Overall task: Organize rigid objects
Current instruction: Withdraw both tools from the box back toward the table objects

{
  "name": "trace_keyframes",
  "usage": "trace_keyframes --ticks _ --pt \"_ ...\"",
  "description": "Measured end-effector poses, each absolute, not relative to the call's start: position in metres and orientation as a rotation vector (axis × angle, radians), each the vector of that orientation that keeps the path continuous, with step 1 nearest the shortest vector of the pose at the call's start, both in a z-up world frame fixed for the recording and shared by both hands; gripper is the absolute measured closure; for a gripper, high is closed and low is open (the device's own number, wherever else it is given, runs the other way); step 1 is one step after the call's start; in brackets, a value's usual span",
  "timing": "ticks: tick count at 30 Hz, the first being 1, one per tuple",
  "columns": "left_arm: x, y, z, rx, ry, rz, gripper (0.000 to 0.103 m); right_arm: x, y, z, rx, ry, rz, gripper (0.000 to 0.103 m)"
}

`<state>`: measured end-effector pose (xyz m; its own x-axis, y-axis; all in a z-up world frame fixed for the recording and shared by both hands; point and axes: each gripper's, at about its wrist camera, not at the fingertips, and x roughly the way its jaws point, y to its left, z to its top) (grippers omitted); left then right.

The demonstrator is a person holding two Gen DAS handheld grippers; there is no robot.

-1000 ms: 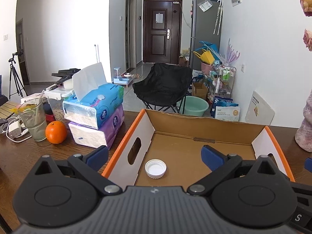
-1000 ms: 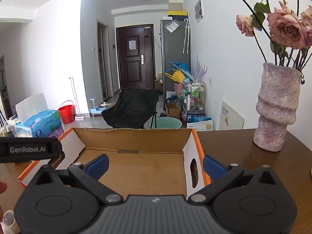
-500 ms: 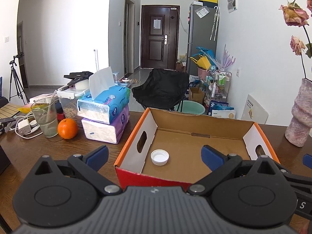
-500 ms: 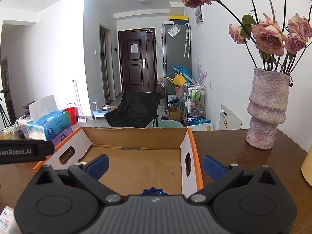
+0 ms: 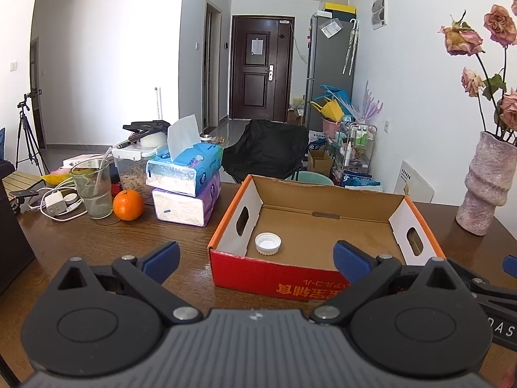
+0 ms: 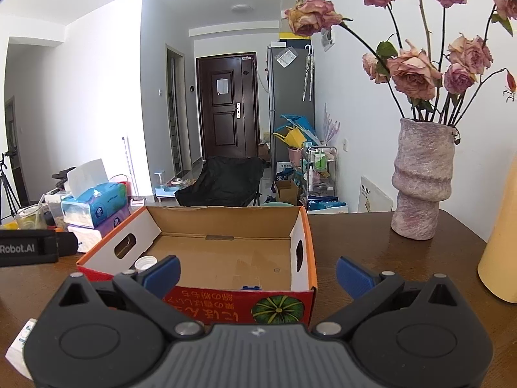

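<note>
While the white bottle cap [image 5: 268,243] lies open side up on the floor of the cardboard box [image 5: 323,236], near the box's left wall and front left corner, the left gripper [image 5: 255,255] hangs just in front of the box with jaws spread wide, nothing between them. Cap sits ahead of the gripper, roughly on its centre line, past the red front wall. In the right wrist view the cap [image 6: 145,262] peeks out behind the left blue fingertip. A blue ribbed object [image 6: 251,288] barely shows over the front wall inside the box; cannot tell what it is. Right gripper [image 6: 257,271] also released, wide apart, empty, level, aimed at the box's front right corner, held just short of it. Both grippers point forward over the brown table [image 5: 97,242]. Left gripper body shows at the left edge of the right view. Left of box: stacked tissue packs [image 5: 185,184], an orange [image 5: 128,205], a glass [image 5: 92,189]. Right of box: pink vase [image 6: 421,181] with dried roses, well apart. Yellow object [image 6: 501,245] at far right edge.
</note>
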<state>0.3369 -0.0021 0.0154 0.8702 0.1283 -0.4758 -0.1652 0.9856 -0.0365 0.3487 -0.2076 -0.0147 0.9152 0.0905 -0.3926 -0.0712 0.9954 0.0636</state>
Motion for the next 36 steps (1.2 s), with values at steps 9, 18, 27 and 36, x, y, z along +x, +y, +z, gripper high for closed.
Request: trace_keyframes --ticks 9,18,27,36 --pt "0.300 0.001 0.018 -0.069 0.480 0.143 0.000 0.302 -0.211 -0.013 0.043 0.383 0.097 0.000" --pt "0.258 0.011 0.013 -0.093 0.486 0.137 0.000 0.257 -0.216 -0.015 0.034 0.377 0.106 0.000" --pt "0.222 0.021 0.002 -0.089 0.500 0.141 0.000 0.220 -0.222 -0.027 0.021 0.405 0.117 0.000" --pt "0.200 0.029 -0.011 -0.080 0.518 0.136 0.000 0.195 -0.228 -0.042 0.005 0.442 0.109 0.000"
